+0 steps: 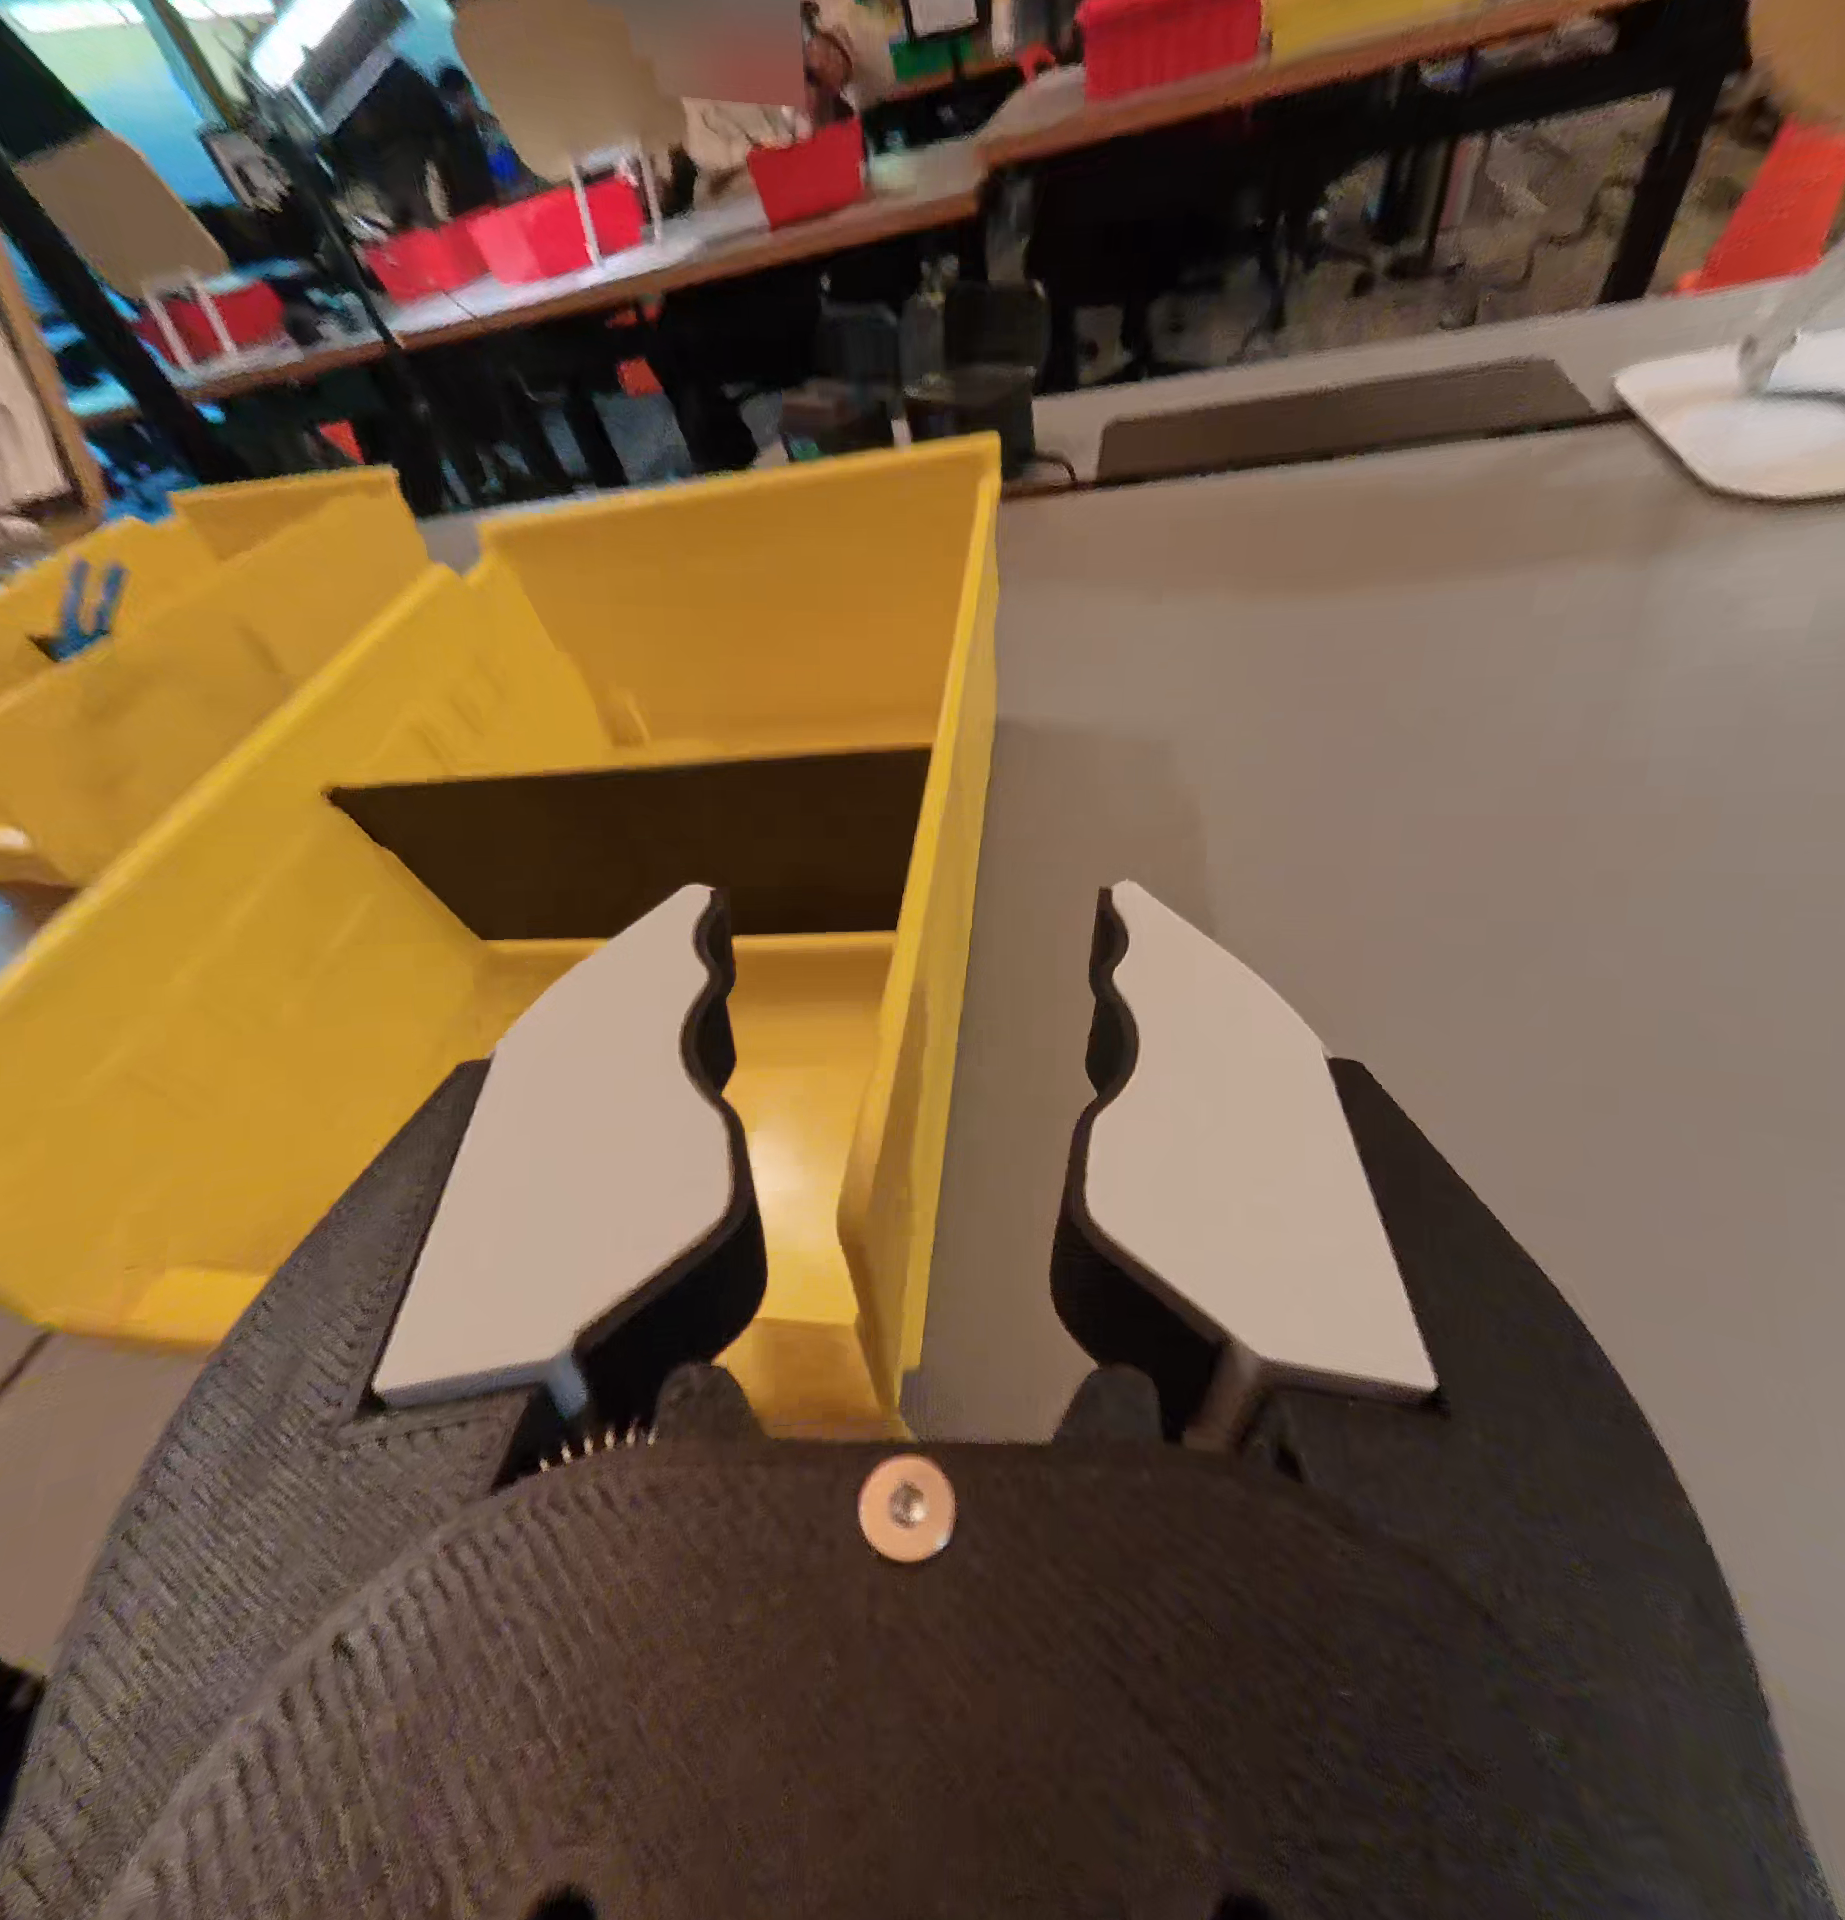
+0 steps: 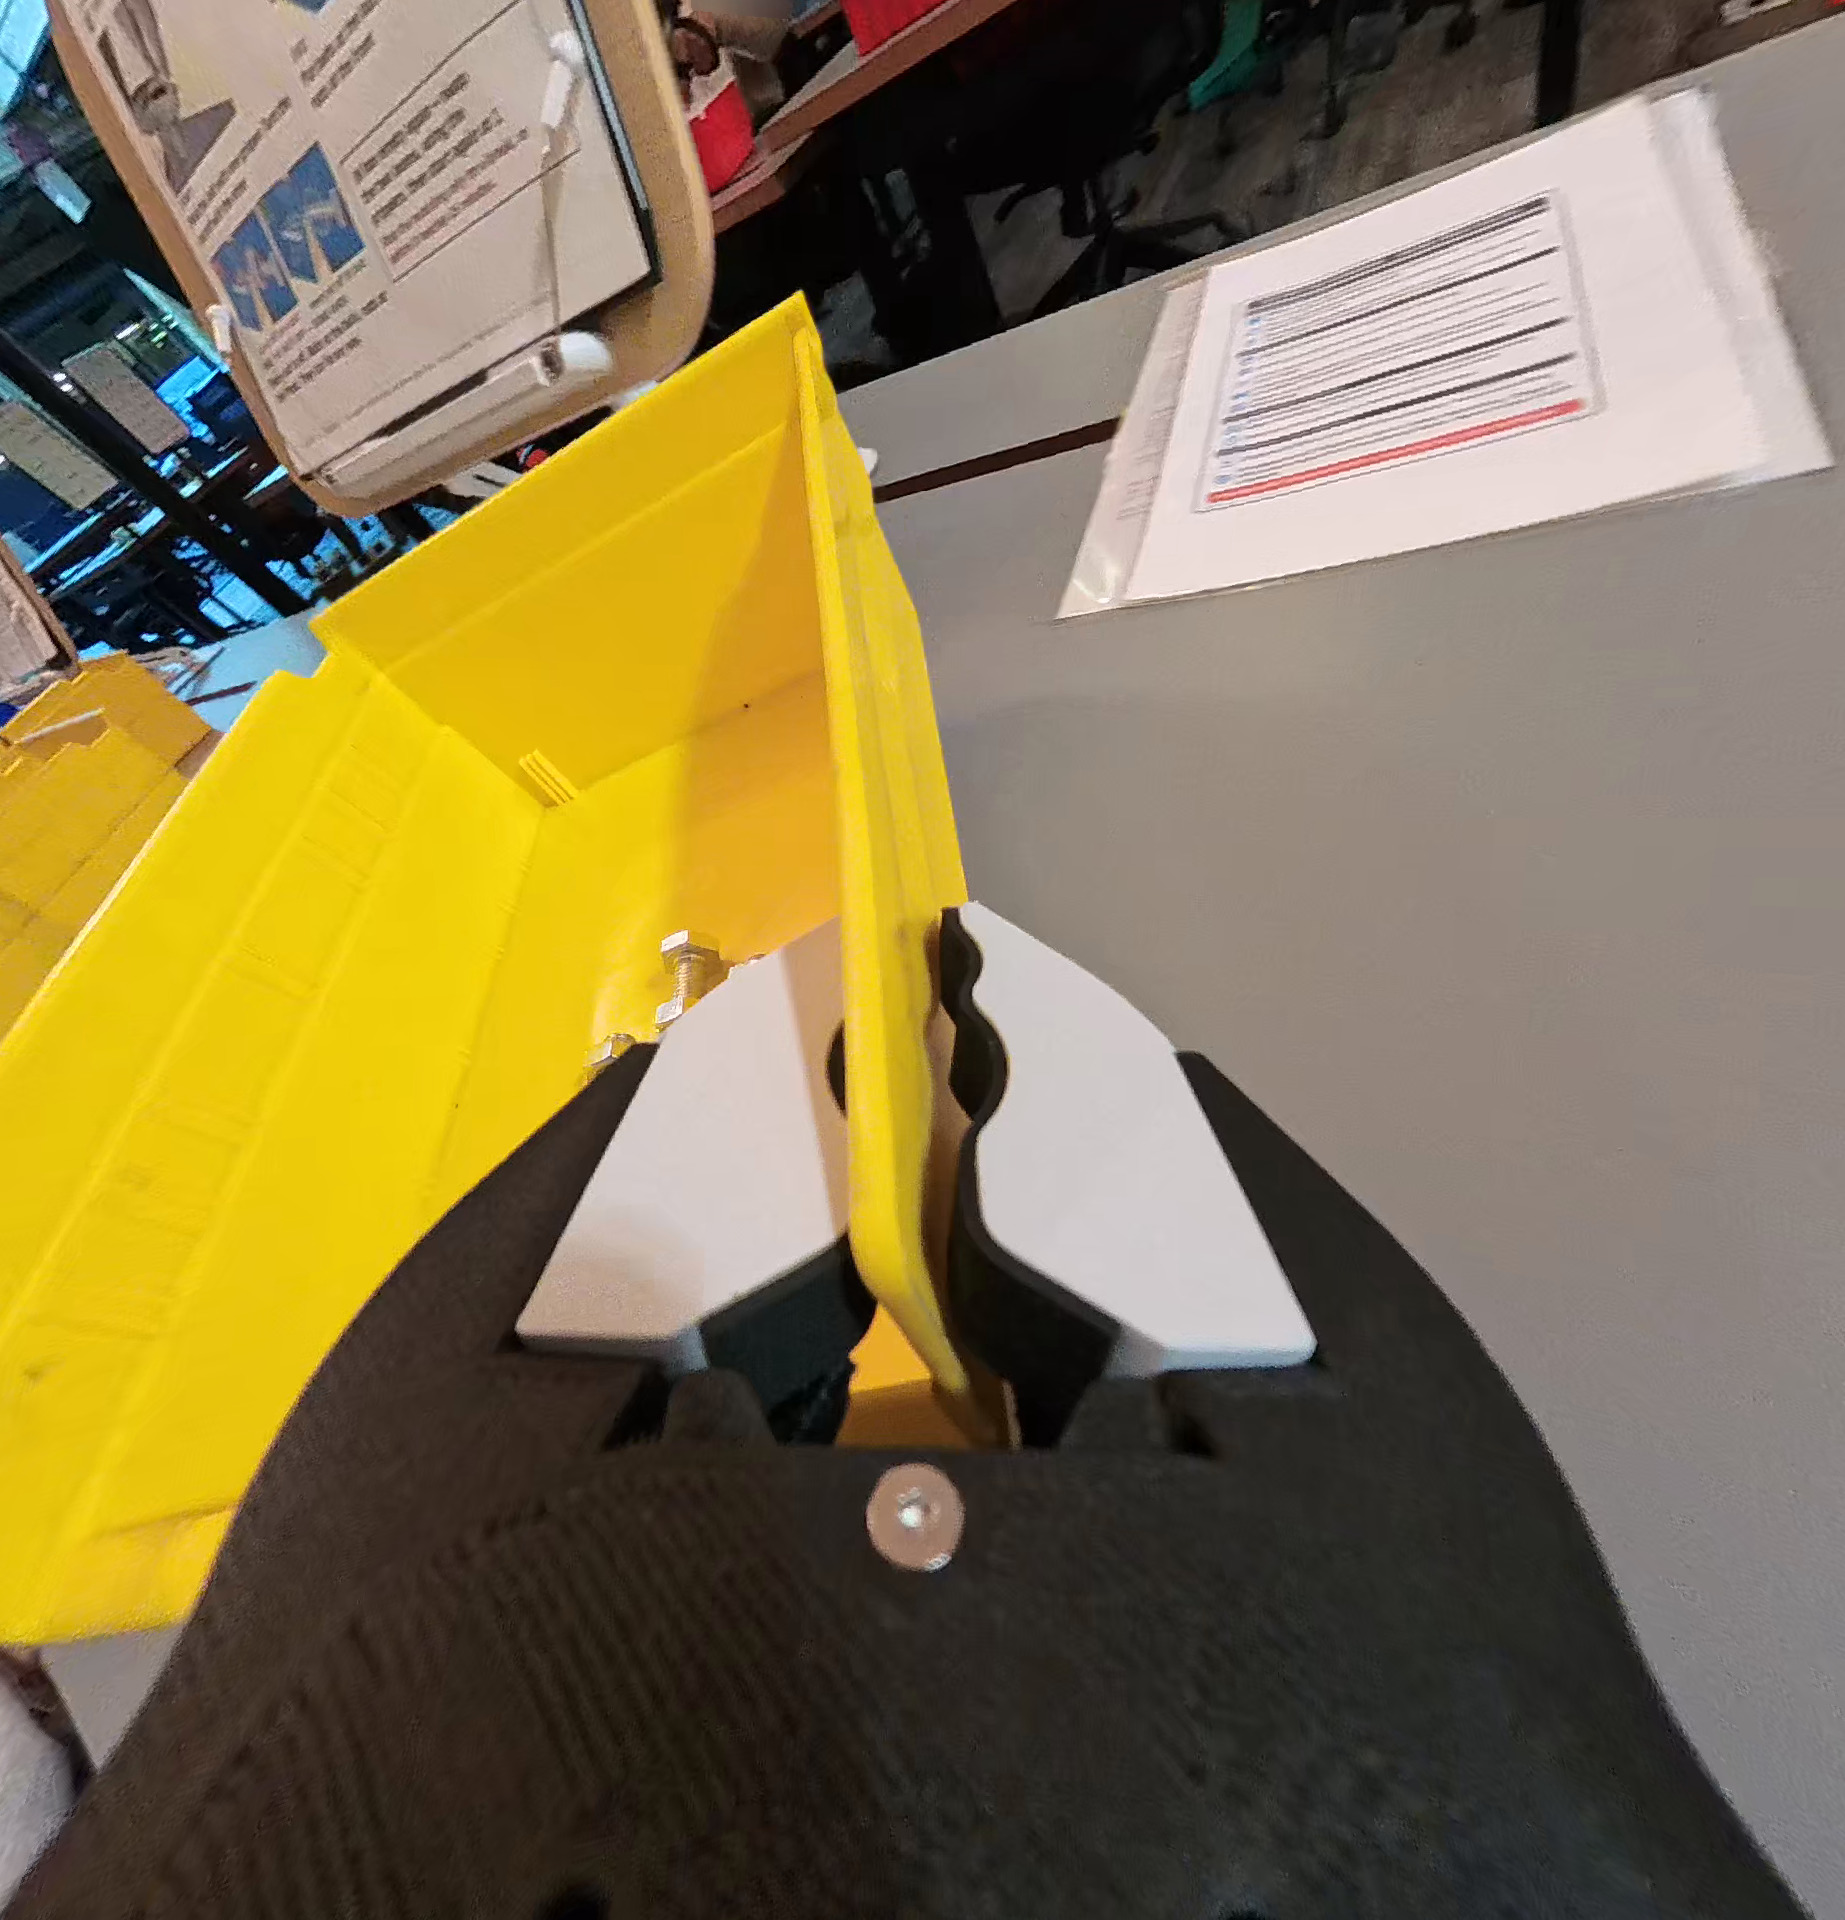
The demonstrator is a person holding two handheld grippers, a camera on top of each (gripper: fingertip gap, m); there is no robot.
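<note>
A: We are working over the grey counter [image 1: 1417, 831], and on its left part the yellow bin [image 2: 398, 935] is sitting, open-topped, glossy plastic, with a dark divider [image 1: 637, 852] standing across it in the left wrist view.

B: Our right gripper [image 2: 902, 1101] is clamping the bin's right side wall, one finger inside and one outside, jaws closed on it. The wall is looking thin and slick, so we are judging it could slide out of the pads or flex if we pull at an angle.

A: Our left gripper [image 1: 913, 1049] is hovering with its jaws open, straddling that same right wall near the near end, touching nothing that we can see.

B: A few small metal bolts [image 2: 679, 987] are lying on the bin floor just beyond our right inner finger. If the bin is tipping, we are guessing they would roll or spill.

A: A sleeved printed sheet [image 2: 1437, 353] is lying far right on the counter, well apart from the bin. More yellow bins [image 1: 149, 665] are sitting to the left.
</note>
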